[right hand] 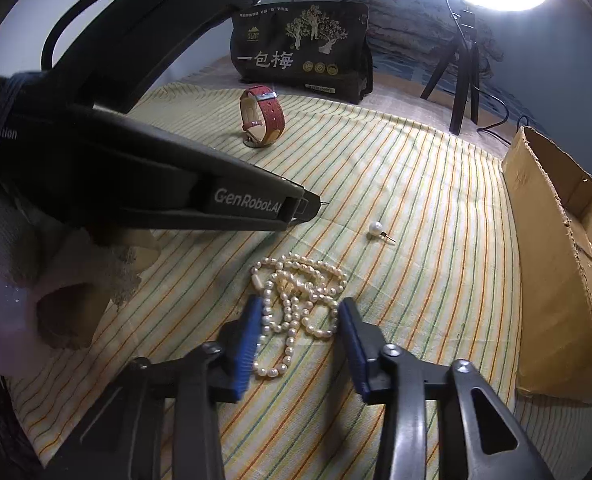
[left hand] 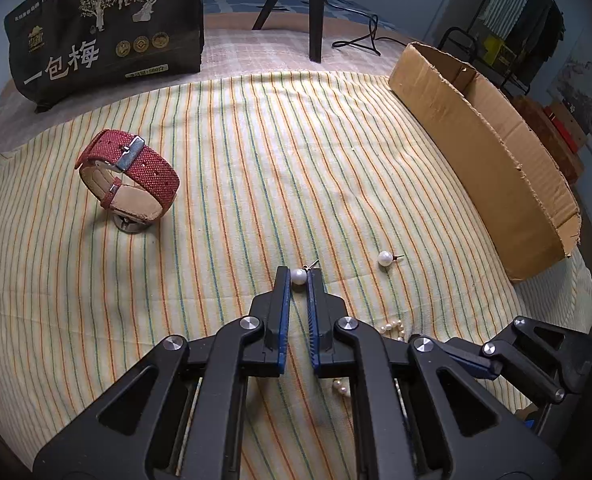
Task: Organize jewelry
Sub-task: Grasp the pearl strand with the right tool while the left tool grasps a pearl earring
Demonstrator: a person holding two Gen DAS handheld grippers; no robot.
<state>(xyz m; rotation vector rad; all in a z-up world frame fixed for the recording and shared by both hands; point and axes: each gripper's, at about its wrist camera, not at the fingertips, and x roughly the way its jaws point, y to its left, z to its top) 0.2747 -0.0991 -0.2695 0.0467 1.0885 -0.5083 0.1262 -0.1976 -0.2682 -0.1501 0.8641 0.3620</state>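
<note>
Blue fingers (left hand: 284, 300) of my left gripper (left hand: 298, 278) pinch one pearl earring (left hand: 298, 276) on the striped cloth (left hand: 236, 184); right gripper (right hand: 300, 322) half open, straddling the pearl necklace (right hand: 296, 300), not gripping; lift slowly, keep the pinch, carry toward the cardboard box (left hand: 491, 160).

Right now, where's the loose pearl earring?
Loose pearl earring lies on the striped cloth, between the pearl necklace and the cardboard box, untouched by either claw.
</note>
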